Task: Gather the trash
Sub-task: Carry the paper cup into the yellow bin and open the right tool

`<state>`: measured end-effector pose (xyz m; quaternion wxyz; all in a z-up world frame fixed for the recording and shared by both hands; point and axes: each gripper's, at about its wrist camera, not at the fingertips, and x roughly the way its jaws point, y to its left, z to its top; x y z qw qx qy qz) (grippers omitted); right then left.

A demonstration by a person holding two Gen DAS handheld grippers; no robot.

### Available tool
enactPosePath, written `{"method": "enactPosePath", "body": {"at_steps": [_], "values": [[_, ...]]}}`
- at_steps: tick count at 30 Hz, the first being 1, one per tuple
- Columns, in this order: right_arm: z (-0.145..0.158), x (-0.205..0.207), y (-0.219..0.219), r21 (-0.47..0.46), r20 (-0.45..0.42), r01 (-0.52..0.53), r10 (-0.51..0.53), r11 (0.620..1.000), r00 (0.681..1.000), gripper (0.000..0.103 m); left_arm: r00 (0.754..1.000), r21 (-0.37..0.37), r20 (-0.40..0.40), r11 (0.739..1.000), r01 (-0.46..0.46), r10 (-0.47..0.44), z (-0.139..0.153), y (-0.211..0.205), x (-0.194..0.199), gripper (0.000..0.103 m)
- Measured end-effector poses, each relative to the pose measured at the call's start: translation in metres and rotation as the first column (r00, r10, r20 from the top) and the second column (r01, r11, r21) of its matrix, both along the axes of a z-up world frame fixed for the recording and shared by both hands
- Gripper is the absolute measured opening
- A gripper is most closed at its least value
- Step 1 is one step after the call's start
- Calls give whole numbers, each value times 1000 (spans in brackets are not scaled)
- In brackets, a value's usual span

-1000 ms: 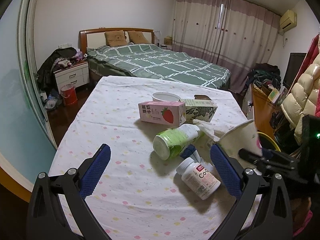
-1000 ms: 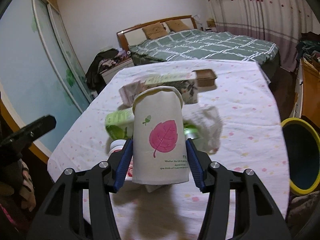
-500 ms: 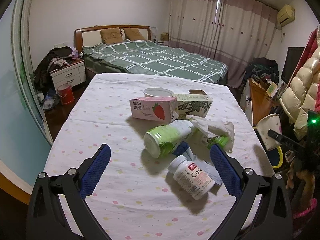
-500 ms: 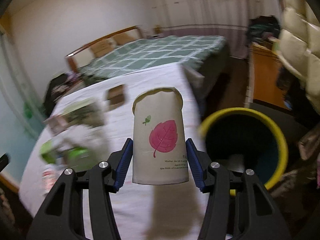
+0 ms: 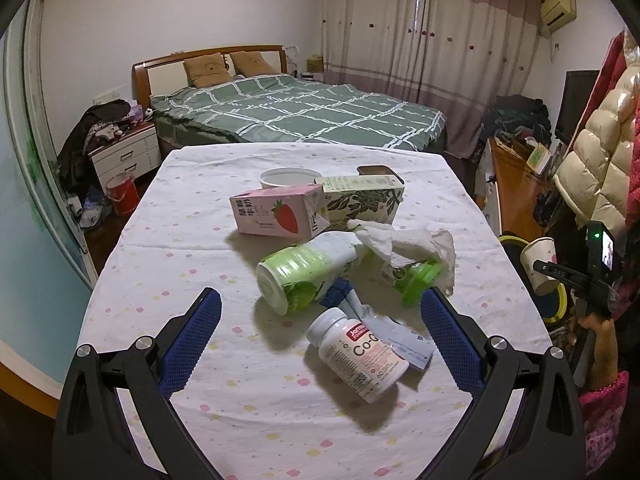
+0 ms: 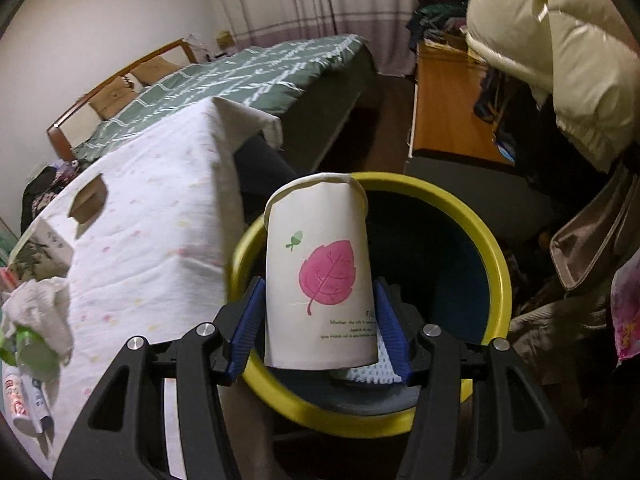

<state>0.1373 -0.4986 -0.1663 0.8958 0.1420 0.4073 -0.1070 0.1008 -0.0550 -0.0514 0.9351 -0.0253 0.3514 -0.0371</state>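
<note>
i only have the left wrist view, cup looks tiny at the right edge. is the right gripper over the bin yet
Observer: Yes. In the right wrist view the paper cup sits in front of the open mouth of the yellow-rimmed bin.
Operator: cup gripped properly
Observer: The right gripper has both blue pads against the cup's sides, near its base.
Operator: anything in the bin already
Observer: Something pale and textured shows at the bottom, just behind the cup; I cannot tell what it is.
Operator: which way is the cup facing
Observer: A pink leaf print faces the right wrist camera.
</note>
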Motion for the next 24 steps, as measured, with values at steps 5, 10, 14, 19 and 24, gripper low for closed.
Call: {"method": "enactPosePath", "body": {"at_steps": [5, 10, 14, 19, 24], "values": [[-14, 6, -9, 5, -35, 26, -26, 1000, 999, 54, 1000, 6, -8, 1000, 13, -13, -2, -5, 2, 98], [-15, 9, -11, 2, -43, 32, -32, 999, 999, 57, 1000, 7, -19, 1000, 22, -22, -6, -7, 5, 98], [-12, 9, -9, -5, -38, 30, -30, 1000, 999, 62, 1000, 6, -19, 1000, 22, -22, -6, -7, 5, 98], [-5, 4, -5, -6, -26, 19, -19, 1000, 999, 62, 1000, -3, -19, 1000, 17, -17, -10, -6, 5, 98], [8, -7, 5, -8, 7, 7, -7, 1000, 1000, 62, 999, -10, -26, 1000, 19, -20, -15, -4, 4, 98]]}}
